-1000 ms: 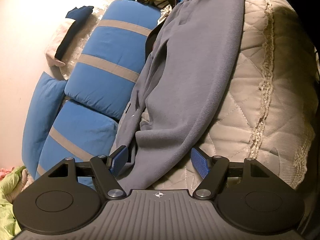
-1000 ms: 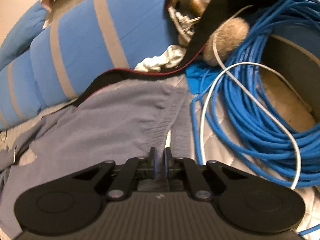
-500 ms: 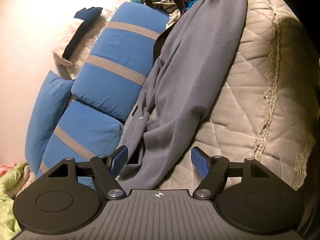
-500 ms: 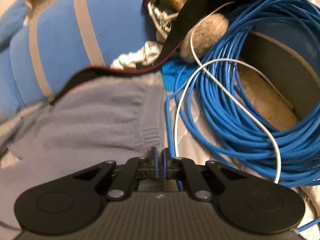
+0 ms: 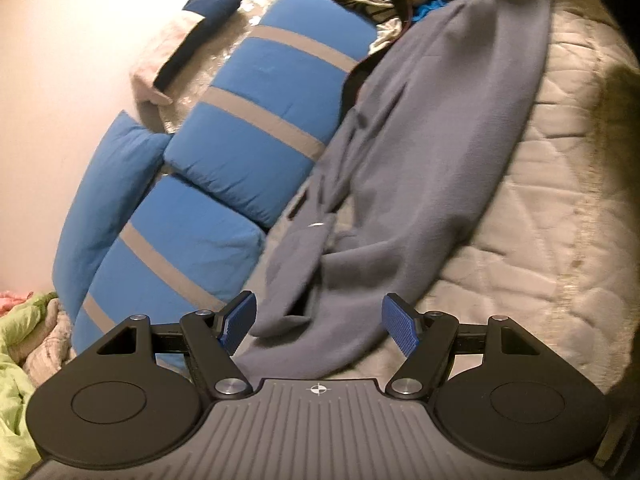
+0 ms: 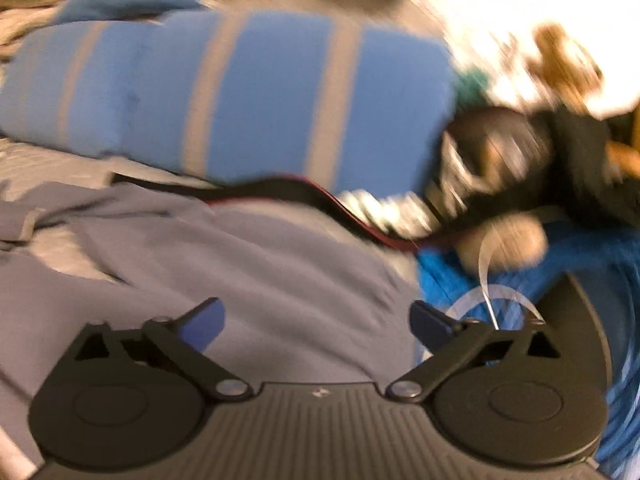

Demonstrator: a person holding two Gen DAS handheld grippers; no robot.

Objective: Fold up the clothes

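**Right gripper lets go of the grey garment**

Half a second ago the right gripper (image 6: 316,326) was pinched shut on the waistband edge; now its fingers stand wide apart with nothing between them, above the grey garment (image 6: 248,280), and its view is smeared by motion; the left gripper (image 5: 319,328) is as before, fingers spread wide and empty, with the lower end of the grey garment (image 5: 420,160) lying between and beyond the blue pads (image 5: 400,330), whether touching them I cannot tell

Spread lengthwise along the quilted bedcover (image 5: 560,220), the garment runs from the left gripper up toward the far clutter; its left edge is rumpled and lies just beside the blue pillows with grey stripes (image 5: 260,120); in the right wrist view a dark strap with a red edge (image 6: 280,196) lies between garment and pillows, and blue cable (image 6: 624,272) sits to the right; green cloth (image 5: 16,344) shows at the left wrist view's lower left
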